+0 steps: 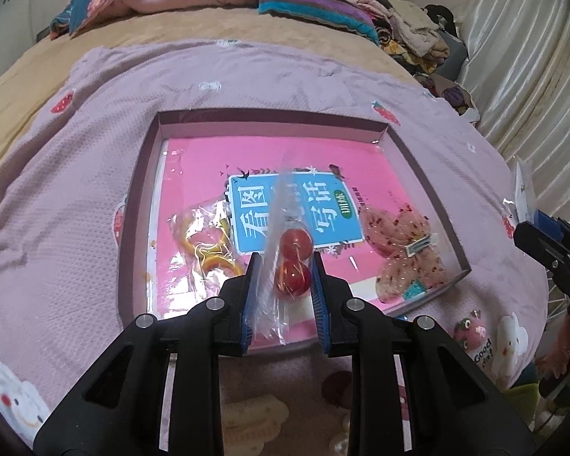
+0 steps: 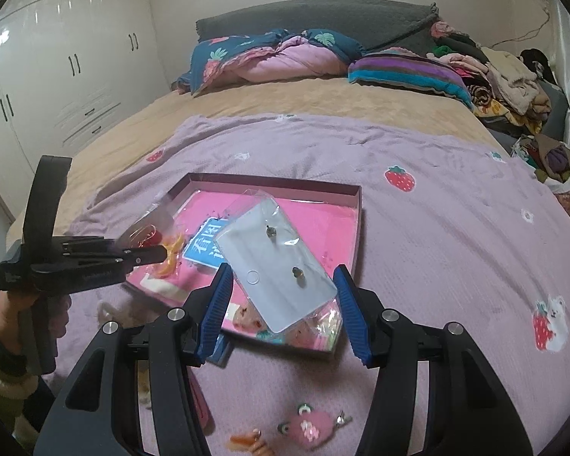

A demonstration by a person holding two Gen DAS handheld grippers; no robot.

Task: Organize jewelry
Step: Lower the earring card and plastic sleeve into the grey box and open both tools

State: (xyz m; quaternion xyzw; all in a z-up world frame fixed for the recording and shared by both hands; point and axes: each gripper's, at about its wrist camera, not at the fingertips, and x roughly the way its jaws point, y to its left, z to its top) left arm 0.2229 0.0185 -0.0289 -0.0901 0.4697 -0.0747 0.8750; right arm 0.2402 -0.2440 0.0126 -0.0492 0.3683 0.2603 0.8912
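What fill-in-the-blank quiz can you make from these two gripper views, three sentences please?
1. The left gripper holds a clear bag with two ____ beads.
2. The book inside the box has a ____ cover.
3. The card between the right gripper's fingers carries ____ small earrings.

Missing words: red; pink; two

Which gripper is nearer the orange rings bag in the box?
Left. The left gripper hangs just right of the orange rings bag, holding the red beads bag; the right gripper is across the box.
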